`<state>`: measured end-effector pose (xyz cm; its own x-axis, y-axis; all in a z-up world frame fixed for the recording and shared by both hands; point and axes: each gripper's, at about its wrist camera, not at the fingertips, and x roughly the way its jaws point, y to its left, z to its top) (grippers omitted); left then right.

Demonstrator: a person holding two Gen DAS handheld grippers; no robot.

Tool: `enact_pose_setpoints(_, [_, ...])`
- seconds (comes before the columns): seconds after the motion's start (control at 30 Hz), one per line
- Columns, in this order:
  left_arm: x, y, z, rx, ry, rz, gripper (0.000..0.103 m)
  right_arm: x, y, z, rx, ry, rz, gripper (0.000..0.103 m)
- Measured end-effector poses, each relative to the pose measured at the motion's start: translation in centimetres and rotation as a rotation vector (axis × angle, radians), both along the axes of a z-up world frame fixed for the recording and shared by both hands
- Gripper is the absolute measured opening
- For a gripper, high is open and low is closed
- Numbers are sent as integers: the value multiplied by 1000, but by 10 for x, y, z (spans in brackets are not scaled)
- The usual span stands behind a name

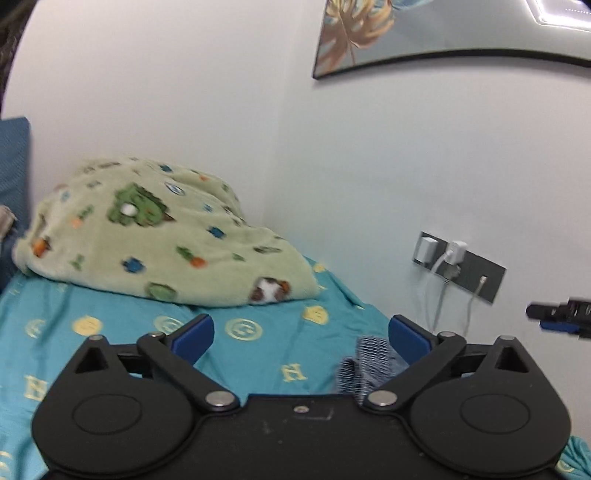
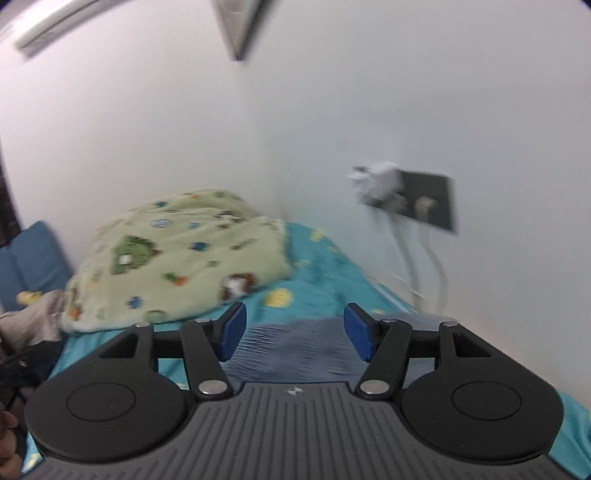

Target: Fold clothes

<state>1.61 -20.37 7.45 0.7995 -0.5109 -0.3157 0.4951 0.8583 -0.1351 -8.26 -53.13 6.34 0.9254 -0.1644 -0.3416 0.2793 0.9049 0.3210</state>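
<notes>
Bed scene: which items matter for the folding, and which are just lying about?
Job: blue-and-white checked garment; left gripper and right gripper, jaws open.

Lying about: green fleece cartoon-print blanket; teal patterned bedsheet; grey wall socket panel with chargers; framed leaf picture.

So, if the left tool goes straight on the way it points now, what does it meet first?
Probably the teal bedsheet: the left tool stands open and empty, tilted slightly down over bare sheet. The green blanket lies further back and left, the striped garment by its right finger. Depth is unclear.
</notes>
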Motion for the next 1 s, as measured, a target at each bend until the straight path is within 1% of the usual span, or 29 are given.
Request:
enact_pose_setpoints(0.17, [-15,54,24,-10,-25,93,102,10,50,39,-58,-43,118,62])
enact_pose_setpoints(0.27, [-24,84,35,-3,-43,145,103,24,84,55,-83,-50,187,62])
enact_pose_setpoints(0.37, [-28,116,41,14,-56,193,103,37,117,64,-86,-77,253,62])
enact_pose_setpoints(0.43, [-30,136,42,33,-70,239,103,47,141,64,-78,-91,293,62])
enact_pose_setpoints(0.6, [-28,176,33,58,-64,336,102,68,204,46,-80,-116,379,62])
enact_pose_setpoints(0.77, [-22,196,7,94,-40,397,103,81,256,21,-90,-127,443,62])
enact_pose_setpoints(0.87, [-15,203,-13,105,-16,429,103,88,276,8,-107,-126,464,62])
enact_pose_setpoints(1.0, [-6,210,-32,93,23,453,103,93,281,-11,-136,-112,461,62])
